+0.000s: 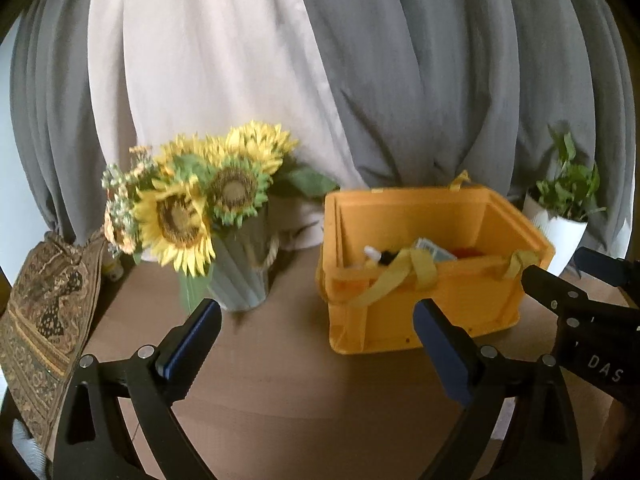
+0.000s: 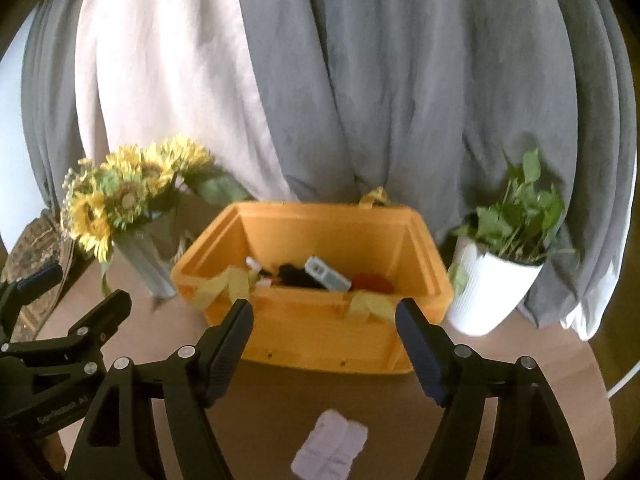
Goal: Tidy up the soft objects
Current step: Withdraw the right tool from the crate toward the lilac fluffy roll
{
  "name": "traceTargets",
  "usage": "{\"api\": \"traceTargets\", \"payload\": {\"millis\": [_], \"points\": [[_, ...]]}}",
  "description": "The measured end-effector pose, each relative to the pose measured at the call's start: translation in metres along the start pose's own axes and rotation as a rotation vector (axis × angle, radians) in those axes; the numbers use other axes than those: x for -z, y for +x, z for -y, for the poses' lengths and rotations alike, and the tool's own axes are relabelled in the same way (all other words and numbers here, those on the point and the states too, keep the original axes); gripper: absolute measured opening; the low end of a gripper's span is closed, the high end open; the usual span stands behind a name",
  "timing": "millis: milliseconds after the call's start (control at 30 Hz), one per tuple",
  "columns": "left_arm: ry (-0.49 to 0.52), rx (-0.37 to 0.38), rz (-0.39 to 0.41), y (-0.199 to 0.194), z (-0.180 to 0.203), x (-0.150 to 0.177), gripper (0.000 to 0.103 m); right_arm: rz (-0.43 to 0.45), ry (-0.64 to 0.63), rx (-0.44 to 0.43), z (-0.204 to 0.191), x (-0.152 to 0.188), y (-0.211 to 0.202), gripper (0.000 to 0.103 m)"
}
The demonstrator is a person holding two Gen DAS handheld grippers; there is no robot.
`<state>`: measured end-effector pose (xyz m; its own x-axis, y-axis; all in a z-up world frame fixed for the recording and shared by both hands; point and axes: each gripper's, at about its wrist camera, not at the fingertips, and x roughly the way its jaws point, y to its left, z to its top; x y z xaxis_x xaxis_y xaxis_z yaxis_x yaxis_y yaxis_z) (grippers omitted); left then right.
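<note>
1. Centrally, the orange plastic storage crate (image 2: 320,316) stands on the brown wooden desk (image 2: 260,408), its top open so things can be dropped in from above. Yellow fabric straps (image 2: 228,284) drape loosely over its near rim.
2. Inside the crate lie a few items: a grey-white flat device (image 2: 326,274), something black (image 2: 294,274), something red (image 2: 372,280) and a small white piece (image 2: 252,262). The blur keeps me from saying which of them are soft.
3. Nearer than the crate, a pale, flat, folded wipe-like packet (image 2: 330,446) lies alone on the desk, well short of the crate wall. It is probably the next soft thing to be put away.
4. The right gripper (image 2: 324,344) hangs above the desk facing the crate, its jaws apart with nothing between them, ready for a pick.
5. The left gripper (image 1: 316,344) is beside it, aimed between vase and crate, jaws spread wide and empty too.
6. Left of the crate stands a grey-green ribbed vase of yellow artificial sunflowers (image 1: 192,216), and to the right a white ribbed pot with a green leafy plant (image 2: 496,280); both look decorative, set clear of the working space.
7. A patterned brown woven cloth (image 1: 44,320) hangs at the desk's left edge.
8. Behind everything fall grey and cream curtains (image 2: 360,100).
</note>
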<state>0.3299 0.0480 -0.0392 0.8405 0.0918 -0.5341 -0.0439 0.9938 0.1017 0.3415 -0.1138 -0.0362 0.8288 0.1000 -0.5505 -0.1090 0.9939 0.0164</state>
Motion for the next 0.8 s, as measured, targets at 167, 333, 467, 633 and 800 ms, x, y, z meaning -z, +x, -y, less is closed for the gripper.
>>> {"api": "traceTargets", "payload": {"millis": [167, 333, 467, 633, 800], "points": [[-0.008, -0.005, -0.049, 0.009, -0.001, 0.012, 0.098, -0.041, 0.006, -0.003, 0.0, 0.011, 0.008, 0.075], [0.002, -0.022, -0.1, 0.016, 0.003, 0.025, 0.098, -0.087, 0.0, -0.007, 0.0, 0.022, 0.019, 0.074], [0.02, -0.03, -0.135, 0.022, 0.007, 0.037, 0.098, -0.153, 0.003, -0.022, 0.001, 0.037, 0.031, 0.074], [0.056, -0.043, -0.179, 0.03, 0.014, 0.05, 0.098, -0.232, 0.009, -0.028, 0.004, 0.055, 0.044, 0.074], [0.082, -0.046, -0.216, 0.037, 0.018, 0.059, 0.098, -0.282, 0.011, -0.03, 0.007, 0.066, 0.054, 0.074]]}}
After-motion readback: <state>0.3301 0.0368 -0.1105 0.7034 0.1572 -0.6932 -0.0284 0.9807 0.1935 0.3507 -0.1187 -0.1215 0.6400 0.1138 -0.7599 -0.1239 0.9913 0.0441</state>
